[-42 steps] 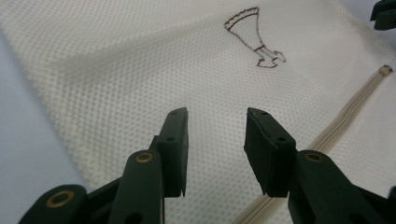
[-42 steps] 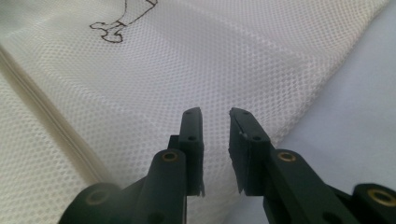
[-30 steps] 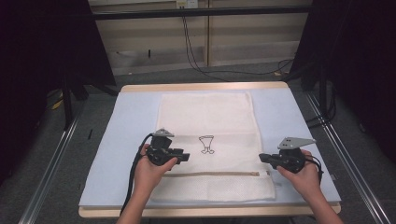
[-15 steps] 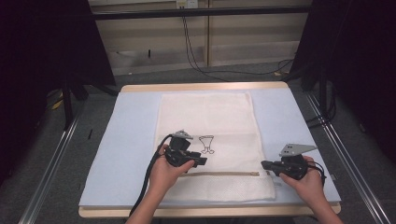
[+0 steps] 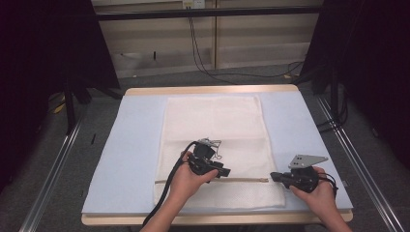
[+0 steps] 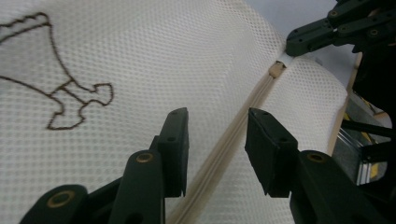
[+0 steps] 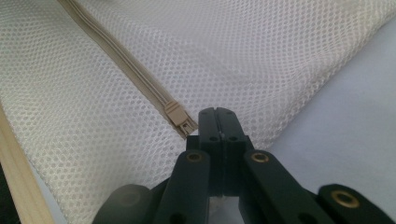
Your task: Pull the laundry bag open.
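Observation:
A white mesh bag (image 5: pixel 212 121) lies flat on a light blue mat (image 5: pixel 130 145). A beige zipper (image 5: pixel 244 180) runs across its near part. My left gripper (image 5: pixel 227 172) hovers over the zipper (image 6: pixel 243 121), its jaws apart on either side of that line and pressing on nothing; they have just opened slightly wider. A brown embroidered outline (image 6: pixel 60 88) lies to its left. My right gripper (image 5: pixel 272 177) is shut on the bag's edge by the zipper's right end (image 7: pixel 180 119). In the left gripper view the right gripper (image 6: pixel 292 44) pinches a bit of white fabric.
The mat covers a wooden table whose front edge (image 5: pixel 217 218) is close to both hands. Metal rails (image 5: pixel 48 183) run along the floor on both sides. Cables (image 5: pixel 203 58) hang behind the table.
My left hand has slid to the right across the bag, from its left part to just above the zipper's middle. The right hand has stayed at the zipper's right end.

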Demonstrator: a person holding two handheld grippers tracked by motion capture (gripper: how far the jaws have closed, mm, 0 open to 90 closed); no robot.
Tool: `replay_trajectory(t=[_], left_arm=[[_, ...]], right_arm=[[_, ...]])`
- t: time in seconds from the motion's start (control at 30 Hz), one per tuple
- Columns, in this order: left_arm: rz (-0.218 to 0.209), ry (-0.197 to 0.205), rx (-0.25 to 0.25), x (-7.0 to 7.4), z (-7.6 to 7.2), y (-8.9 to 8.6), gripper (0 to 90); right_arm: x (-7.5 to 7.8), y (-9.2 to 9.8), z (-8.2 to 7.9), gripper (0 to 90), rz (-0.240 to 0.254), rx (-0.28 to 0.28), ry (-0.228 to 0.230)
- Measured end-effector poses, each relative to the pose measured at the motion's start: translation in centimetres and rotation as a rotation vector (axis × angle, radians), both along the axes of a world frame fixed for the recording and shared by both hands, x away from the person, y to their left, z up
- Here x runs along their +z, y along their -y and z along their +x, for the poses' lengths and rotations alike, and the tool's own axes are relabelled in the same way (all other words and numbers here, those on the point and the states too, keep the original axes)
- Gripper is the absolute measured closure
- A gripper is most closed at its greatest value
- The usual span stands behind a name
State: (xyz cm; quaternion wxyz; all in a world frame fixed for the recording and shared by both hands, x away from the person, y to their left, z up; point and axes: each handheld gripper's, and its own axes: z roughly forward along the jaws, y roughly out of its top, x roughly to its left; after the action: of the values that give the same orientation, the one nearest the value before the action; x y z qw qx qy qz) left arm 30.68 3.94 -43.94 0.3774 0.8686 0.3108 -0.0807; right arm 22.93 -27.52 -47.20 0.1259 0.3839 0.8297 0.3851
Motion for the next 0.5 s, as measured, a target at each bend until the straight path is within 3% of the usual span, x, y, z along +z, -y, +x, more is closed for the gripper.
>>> replay_trajectory(t=[0.07, 0.2, 0.27, 0.5], left_arm=[[0.010, 0.001, -0.013, 0.0, -0.1, 0.5, 59.7], [-0.015, 0.001, -0.035, -0.1, -0.3, 1.4, 60.8], [-0.057, -0.017, -0.035, -0.3, -0.5, 2.0, 60.1], [-0.045, -0.048, -0.028, 0.1, -0.7, 3.9, 63.6]], right_arm=[[0.2, -0.1, 0.0, 90.0, 0.003, 0.001, -0.001], [0.2, -0.2, 0.0, 90.0, 0.002, 0.005, 0.005], [0.2, -0.1, 0.0, 90.0, -0.005, 0.003, 0.001], [0.4, 0.3, -0.2, 90.0, -0.003, 0.001, 0.014]])
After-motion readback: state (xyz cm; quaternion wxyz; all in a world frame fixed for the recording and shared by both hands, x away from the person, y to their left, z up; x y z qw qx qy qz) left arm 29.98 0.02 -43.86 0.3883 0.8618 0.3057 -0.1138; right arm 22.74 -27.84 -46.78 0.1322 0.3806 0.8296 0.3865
